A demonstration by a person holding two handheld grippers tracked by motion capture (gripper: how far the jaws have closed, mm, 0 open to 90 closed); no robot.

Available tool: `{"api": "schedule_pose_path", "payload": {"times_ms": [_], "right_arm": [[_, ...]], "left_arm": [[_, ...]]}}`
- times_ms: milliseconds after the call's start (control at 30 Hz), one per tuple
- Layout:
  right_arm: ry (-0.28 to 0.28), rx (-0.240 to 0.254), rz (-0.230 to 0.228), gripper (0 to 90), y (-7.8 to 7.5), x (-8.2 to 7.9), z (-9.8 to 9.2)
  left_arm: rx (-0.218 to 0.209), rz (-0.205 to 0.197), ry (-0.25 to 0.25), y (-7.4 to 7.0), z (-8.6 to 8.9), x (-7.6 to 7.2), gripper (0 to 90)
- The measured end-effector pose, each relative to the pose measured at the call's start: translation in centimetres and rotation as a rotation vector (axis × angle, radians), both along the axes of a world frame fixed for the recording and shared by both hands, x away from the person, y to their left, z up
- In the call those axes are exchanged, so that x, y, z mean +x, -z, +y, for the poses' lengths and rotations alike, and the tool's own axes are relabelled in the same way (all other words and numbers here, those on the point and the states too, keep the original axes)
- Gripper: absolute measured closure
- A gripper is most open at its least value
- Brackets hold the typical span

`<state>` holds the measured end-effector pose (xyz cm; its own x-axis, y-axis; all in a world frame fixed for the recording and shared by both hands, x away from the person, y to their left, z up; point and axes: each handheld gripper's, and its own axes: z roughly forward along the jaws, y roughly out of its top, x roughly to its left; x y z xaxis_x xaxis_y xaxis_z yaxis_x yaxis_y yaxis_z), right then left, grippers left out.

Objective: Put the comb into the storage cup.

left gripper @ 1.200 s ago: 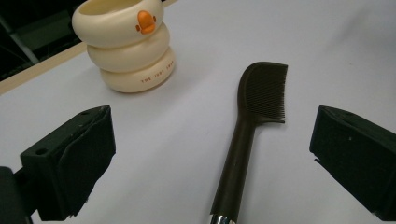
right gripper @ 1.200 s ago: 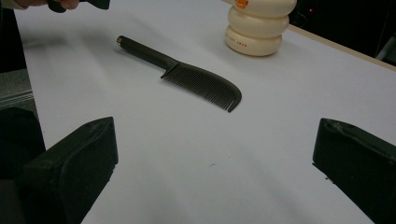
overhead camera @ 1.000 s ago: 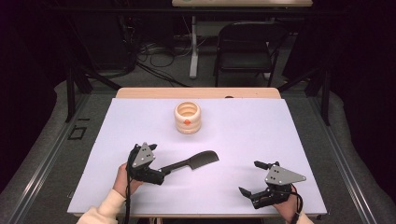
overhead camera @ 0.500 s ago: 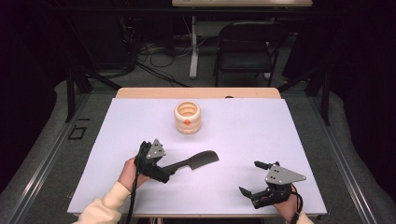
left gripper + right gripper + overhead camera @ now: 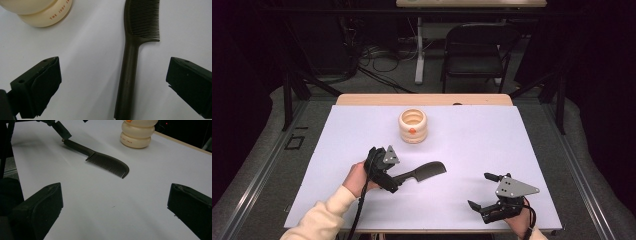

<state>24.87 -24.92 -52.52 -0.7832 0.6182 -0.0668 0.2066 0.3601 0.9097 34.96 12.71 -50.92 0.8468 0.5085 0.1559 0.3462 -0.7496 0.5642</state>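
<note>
A dark comb (image 5: 424, 173) lies flat on the white table (image 5: 492, 135), teeth end pointing right. My left gripper (image 5: 391, 181) is at the comb's handle end. In the left gripper view it (image 5: 113, 67) stands open wide, with the comb handle (image 5: 128, 75) running between the jaws and touching neither. My right gripper (image 5: 479, 190) rests open near the front right of the table, with bare table between its jaws (image 5: 115, 192). In the right gripper view the comb (image 5: 107, 161) lies ahead, the left gripper (image 5: 60, 130) at its handle.
A cream ringed container (image 5: 413, 126) with an orange dot stands behind the comb at mid table; it also appears as the container (image 5: 37, 12) and the container (image 5: 138, 133). A wooden strip (image 5: 422, 99) edges the table's far side. A chair (image 5: 474, 47) stands beyond.
My left gripper has moved right, over the comb's handle end, so the handle now lies between its open jaws. The comb and the right gripper have stayed put.
</note>
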Motion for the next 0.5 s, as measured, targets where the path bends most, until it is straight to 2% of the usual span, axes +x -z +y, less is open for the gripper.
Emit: {"api": "schedule_pose_path", "payload": {"times_ms": [167, 233, 500], "right_arm": [[0.002, 0.000, 0.004, 0.0, 0.0, 0.0, 0.0], [0.000, -0.001, 0.006, 0.0, 0.0, 0.0, 0.0], [-0.001, 0.003, 0.008, 0.0, 0.1, 0.0, 0.0]], "left_arm": [[0.030, 0.017, 0.007, -0.1, -0.6, 0.4, 0.0], [0.059, 0.030, 0.010, -0.2, -1.0, 0.6, 0.0], [0.120, 0.055, 0.025, -0.4, -2.1, 1.1, 0.0]]}}
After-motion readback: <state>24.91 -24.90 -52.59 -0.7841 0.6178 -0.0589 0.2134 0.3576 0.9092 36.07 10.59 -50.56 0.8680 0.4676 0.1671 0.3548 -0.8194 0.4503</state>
